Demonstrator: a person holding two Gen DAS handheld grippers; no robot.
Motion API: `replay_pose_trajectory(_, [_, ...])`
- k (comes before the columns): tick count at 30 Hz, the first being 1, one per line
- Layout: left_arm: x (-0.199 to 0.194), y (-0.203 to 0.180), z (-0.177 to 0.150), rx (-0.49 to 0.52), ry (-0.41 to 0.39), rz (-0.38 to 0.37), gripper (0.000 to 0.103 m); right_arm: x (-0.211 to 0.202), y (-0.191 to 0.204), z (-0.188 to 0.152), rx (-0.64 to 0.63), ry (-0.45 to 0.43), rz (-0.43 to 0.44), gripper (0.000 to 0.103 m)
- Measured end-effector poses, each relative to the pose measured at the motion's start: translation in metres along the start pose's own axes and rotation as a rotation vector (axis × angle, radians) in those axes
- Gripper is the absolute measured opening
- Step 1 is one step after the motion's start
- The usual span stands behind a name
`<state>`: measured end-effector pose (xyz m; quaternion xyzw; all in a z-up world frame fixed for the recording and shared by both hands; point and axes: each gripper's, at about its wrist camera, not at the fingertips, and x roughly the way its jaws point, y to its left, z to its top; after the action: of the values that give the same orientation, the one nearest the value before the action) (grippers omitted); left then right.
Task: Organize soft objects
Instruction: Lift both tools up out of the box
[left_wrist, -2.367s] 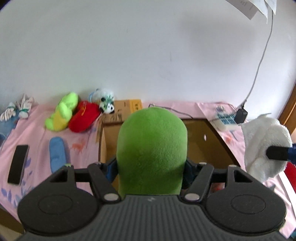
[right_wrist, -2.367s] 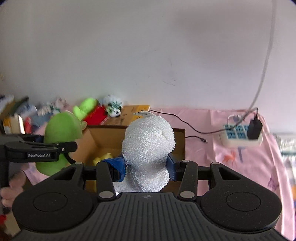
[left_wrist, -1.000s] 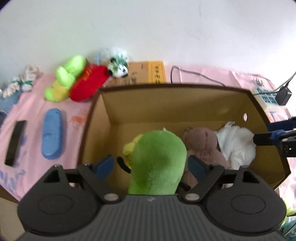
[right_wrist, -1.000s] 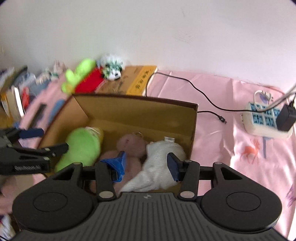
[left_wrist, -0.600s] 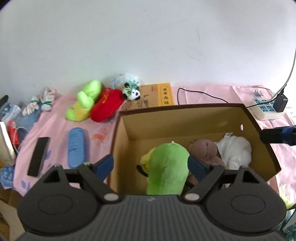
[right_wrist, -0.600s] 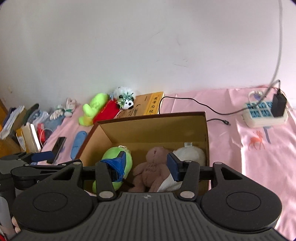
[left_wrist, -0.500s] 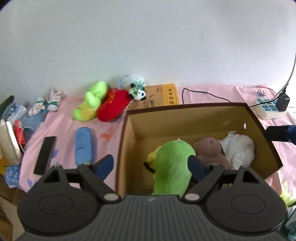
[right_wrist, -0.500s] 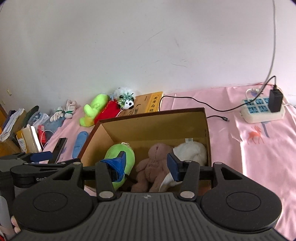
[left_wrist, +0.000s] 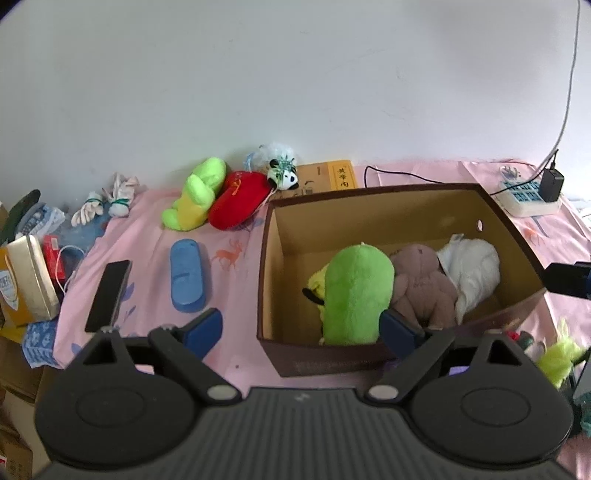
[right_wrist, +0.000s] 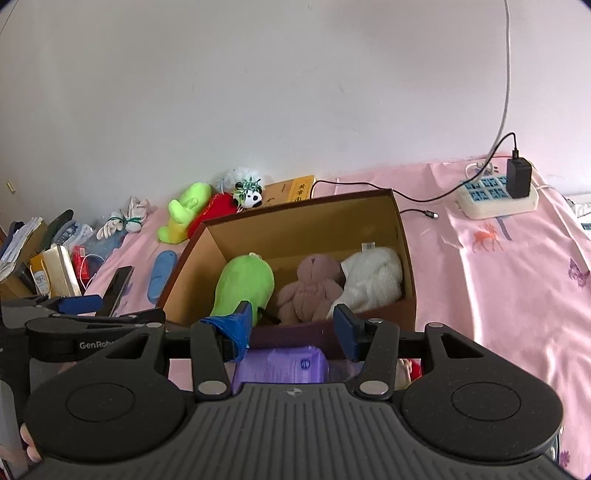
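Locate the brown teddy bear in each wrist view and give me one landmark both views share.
Left wrist view: brown teddy bear right of centre, inside the cardboard box, between green and white plush.
Right wrist view: brown teddy bear at centre, same box, same neighbours.
Shared landmark: panda plush by the wall.

- It looks like a room in a home: a pink printed sheet (left_wrist: 236, 258) covers the surface by a plain white wall (left_wrist: 295, 92).
- Plush toys (left_wrist: 195, 194), a phone (left_wrist: 109, 290) and a power strip (right_wrist: 495, 195) lie around.
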<state>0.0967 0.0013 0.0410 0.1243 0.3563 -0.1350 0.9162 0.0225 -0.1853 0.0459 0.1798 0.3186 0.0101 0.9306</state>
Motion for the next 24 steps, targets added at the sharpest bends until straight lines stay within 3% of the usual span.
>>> replay_pose_trajectory(12, [-0.015,-0.008,-0.017,0.02,0.019,-0.004,0.092,-0.007,-0.003,-0.024,0.013,0.069,0.024,0.033])
replay_pose_trajectory(24, [-0.022,-0.023,-0.028,0.017,0.05,0.058,0.092,-0.017,-0.018,-0.041,-0.008,0.085,0.077,0.033])
